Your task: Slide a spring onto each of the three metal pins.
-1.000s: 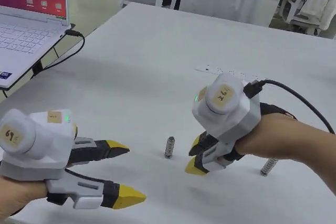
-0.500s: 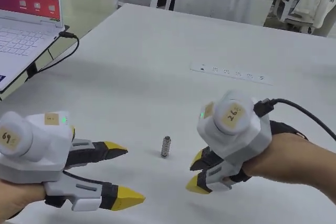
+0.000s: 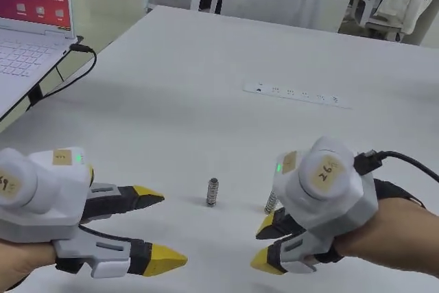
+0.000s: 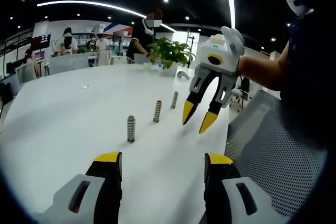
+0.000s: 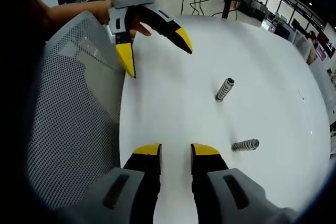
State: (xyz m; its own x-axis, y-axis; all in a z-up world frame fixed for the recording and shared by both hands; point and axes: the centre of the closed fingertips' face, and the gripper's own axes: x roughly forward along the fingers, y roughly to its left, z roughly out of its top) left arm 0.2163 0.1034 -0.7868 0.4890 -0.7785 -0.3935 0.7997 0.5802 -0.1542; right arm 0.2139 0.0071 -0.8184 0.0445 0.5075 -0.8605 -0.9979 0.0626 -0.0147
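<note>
Head view: left gripper (image 3: 159, 228) jaws wide, right gripper (image 3: 263, 243) jaws narrow, both empty at the table's (image 3: 206, 66) near edge. Left gripper view: three springs (image 4: 157, 111) upright in a row, likely propped by pins inside.

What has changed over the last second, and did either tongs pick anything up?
The right tongs drew back toward the head camera, uncovering a second spring beside them. Nothing was gripped or released. The left tongs stayed put, both pairs stayed open and empty, and the first spring kept standing where it was.
</note>
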